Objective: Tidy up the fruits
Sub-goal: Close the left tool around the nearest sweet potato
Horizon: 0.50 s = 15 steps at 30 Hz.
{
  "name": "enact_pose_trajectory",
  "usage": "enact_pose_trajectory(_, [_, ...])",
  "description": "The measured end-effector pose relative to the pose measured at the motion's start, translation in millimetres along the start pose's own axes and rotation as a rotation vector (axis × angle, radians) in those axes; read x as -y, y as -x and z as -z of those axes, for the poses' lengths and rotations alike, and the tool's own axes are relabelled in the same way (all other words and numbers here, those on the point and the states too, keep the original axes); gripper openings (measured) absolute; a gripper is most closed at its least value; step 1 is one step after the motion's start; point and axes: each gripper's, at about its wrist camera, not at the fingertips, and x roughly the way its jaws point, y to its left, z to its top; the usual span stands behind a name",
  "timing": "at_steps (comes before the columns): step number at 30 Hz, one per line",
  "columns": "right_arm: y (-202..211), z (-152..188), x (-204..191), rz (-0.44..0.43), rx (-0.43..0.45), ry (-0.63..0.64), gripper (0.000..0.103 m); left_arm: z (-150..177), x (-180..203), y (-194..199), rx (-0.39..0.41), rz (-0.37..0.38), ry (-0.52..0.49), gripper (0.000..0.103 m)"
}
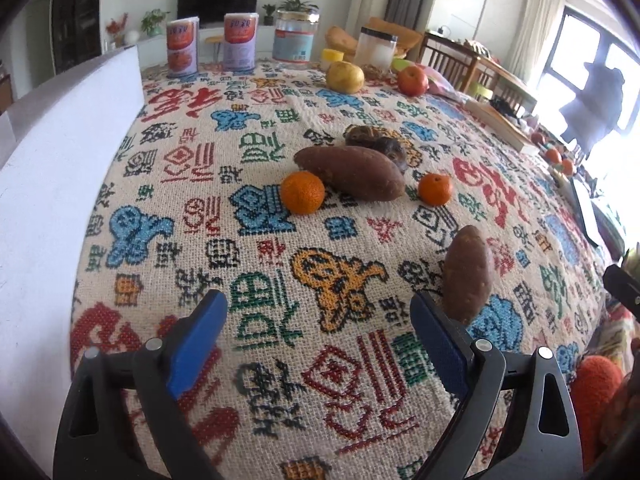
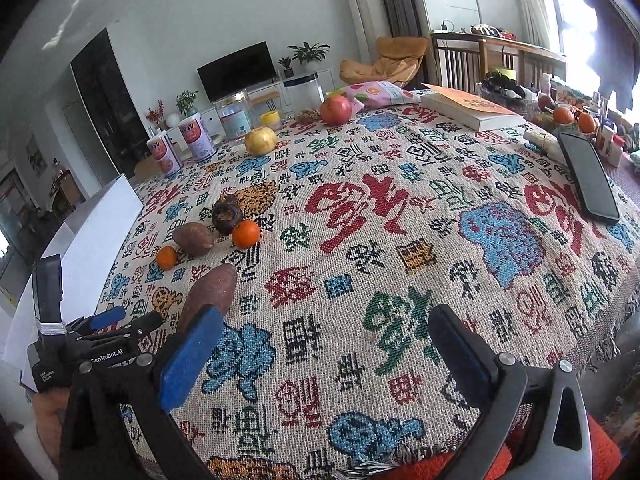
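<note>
Living room with pale walls, a dark television [image 2: 239, 69] on a low white cabinet flanked by potted plants [image 2: 309, 53], a tan chair [image 2: 390, 58], a wooden slatted bench [image 2: 496, 56], grey curtains, and glaring daylight from the window [image 1: 592, 64] at right.

1. The left wrist view looks forward between the spread blue pads of the left gripper [image 1: 318, 320], low over the patterned surface [image 1: 260, 272], facing the far edge where two cans [image 1: 182, 48] stand before a television [image 1: 218, 2].
2. It sits close to the near sweet potato [image 1: 468, 276], which lies just beside its right finger.
3. The right wrist view looks out between the right gripper [image 2: 324, 340] fingers from higher and further right, angled across the surface [image 2: 400, 240] toward the same television [image 2: 238, 68].
4. Both views share the near sweet potato [image 2: 212, 292], the cluster of two oranges [image 1: 302, 192] [image 2: 245, 234], and the far apple [image 1: 413, 80] [image 2: 335, 109].
5. The right view also takes in the left gripper [image 2: 108, 322] at its lower left.
</note>
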Motion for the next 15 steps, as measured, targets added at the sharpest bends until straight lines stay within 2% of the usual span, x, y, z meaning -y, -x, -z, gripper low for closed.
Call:
enact_pose_trajectory(2, [3,0,3,-0.006,0.016,-0.013,0.102,-8,26,6,0.011,0.083,-0.049,0.094])
enact_pose_trajectory(4, [3,1,5,-0.008,0.015,-0.027,0.102,-16,60,-4,-0.039,0.117,-0.164,0.094])
enact_pose_trajectory(6, [1,0,6,-0.011,0.005,-0.032,0.102,-18,88,-24,-0.079,0.105,-0.254,0.094])
enact_pose_trajectory(9, [5,1,7,-0.013,0.020,-0.031,0.102,-15,105,-50,-0.116,0.048,-0.290,0.089])
enact_pose_trajectory(11, [7,1,8,-0.015,0.030,-0.033,0.102,-11,105,-61,-0.151,0.037,-0.289,0.051])
enact_pose_trajectory(12, [8,1,9,-0.017,0.034,-0.038,0.102,-10,104,-59,-0.141,0.031,-0.292,0.040])
enact_pose_trajectory(15, [9,2,14,-0.031,0.036,-0.063,0.103,-6,93,-48,-0.145,0.052,-0.253,0.040])
